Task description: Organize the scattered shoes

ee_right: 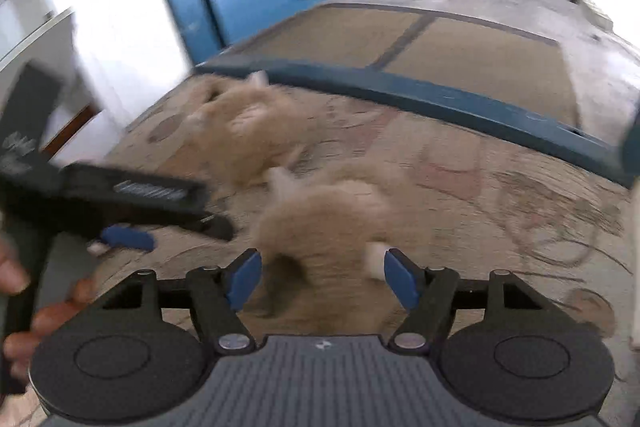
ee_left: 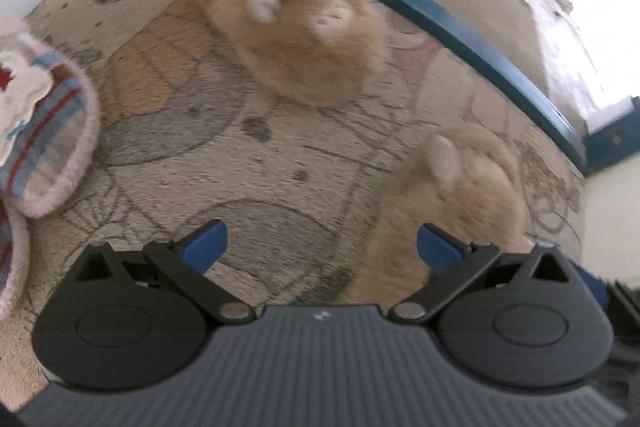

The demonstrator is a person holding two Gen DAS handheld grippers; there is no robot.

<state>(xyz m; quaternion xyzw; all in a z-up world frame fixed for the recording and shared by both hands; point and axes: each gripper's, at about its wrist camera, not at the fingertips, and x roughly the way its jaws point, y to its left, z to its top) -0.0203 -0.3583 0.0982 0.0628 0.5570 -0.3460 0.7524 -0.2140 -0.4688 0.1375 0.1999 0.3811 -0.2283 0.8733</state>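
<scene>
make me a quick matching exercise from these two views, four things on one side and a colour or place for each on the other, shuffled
Things:
1. far furry slipper
2. striped slipper
3. door frame bar
4. left gripper

Descriptions:
A. dark blue, along the rug's far edge
B. tan, with a small face and ears
C. open, nothing between its pads
D. pink-trimmed, at the left edge of the left wrist view

Pairs: 1-B, 2-D, 3-A, 4-C
</scene>
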